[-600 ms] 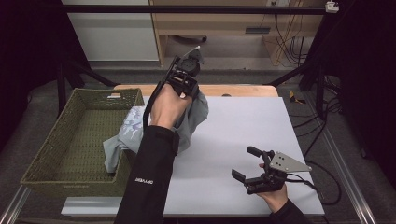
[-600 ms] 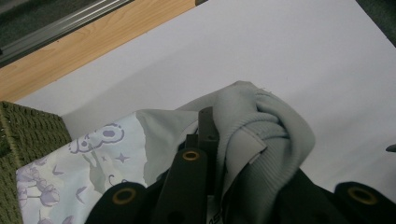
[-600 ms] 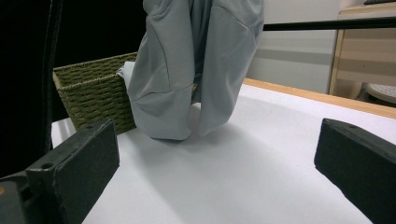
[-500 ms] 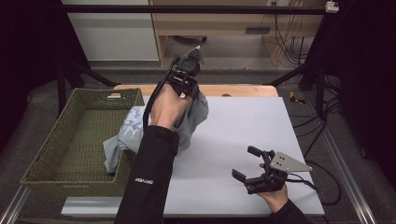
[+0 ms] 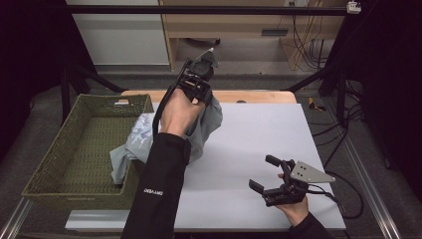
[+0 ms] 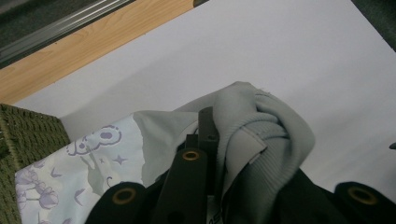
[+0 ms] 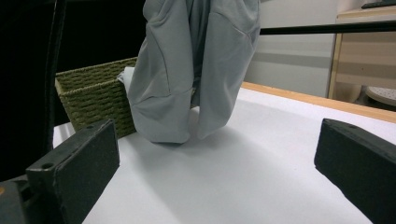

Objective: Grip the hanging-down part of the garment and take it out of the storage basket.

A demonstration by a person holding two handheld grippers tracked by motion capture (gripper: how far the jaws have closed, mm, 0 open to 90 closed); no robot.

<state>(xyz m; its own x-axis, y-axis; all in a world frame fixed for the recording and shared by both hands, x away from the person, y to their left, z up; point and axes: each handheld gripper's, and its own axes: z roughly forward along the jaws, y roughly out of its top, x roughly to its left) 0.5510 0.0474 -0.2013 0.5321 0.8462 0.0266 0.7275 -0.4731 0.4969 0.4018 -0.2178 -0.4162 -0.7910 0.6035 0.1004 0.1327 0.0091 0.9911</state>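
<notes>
The left tongs [image 5: 196, 79], clamped on a grey sweatshirt [image 5: 201, 124], hold it above the tabletop [image 5: 259, 129], its tail trailing over the green wicker basket [image 5: 74, 149]. Lift higher so the hem clears the rim. The right tongs [image 5: 271, 177] wait open, near right. Nothing has visibly shifted since 0.6 s ago.

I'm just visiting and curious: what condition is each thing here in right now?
Left gripper: shut on the grey garment, raised above the table.
Grey garment: lifted and hanging, its lower end touching the table, part draped over the basket's edge.
Right gripper: open, holding nothing, low over the table.
Basket: upright on the table's left side.
Table: white top.
</notes>
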